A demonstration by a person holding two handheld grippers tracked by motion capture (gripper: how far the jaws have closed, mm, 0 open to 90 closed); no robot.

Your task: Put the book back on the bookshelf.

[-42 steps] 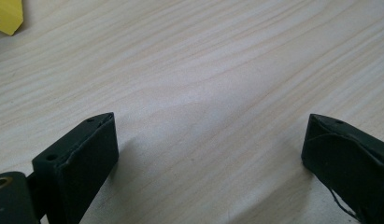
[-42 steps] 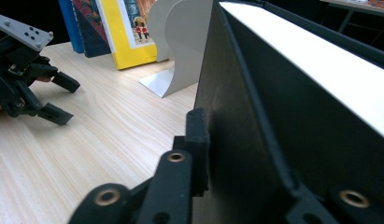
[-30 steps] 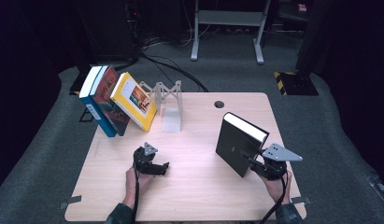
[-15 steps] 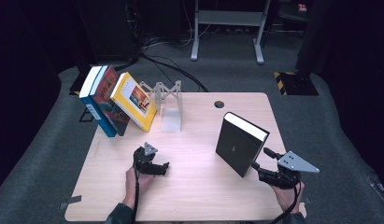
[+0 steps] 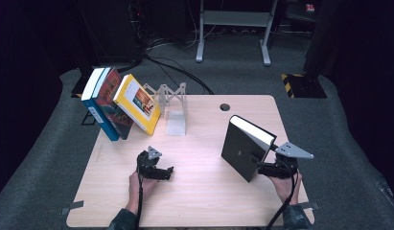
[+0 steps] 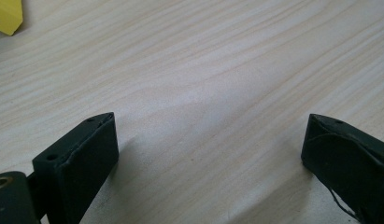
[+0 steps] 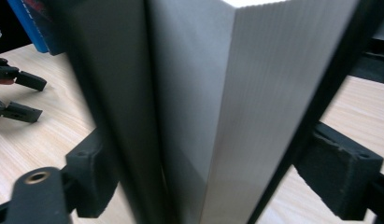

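Black book (image 5: 245, 147) upright nr desk's (image 5: 204, 201) right edge, long axis vertical, spine hidden; right gripper (image 5: 261, 167) just opened, straddling it.

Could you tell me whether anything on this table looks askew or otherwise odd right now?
Yes: the three books at the table's far left corner slump steeply sideways, apart from the white bookend. The black book stands on end, tilted, with the right gripper around its lower edge, its jaws having just been opening.
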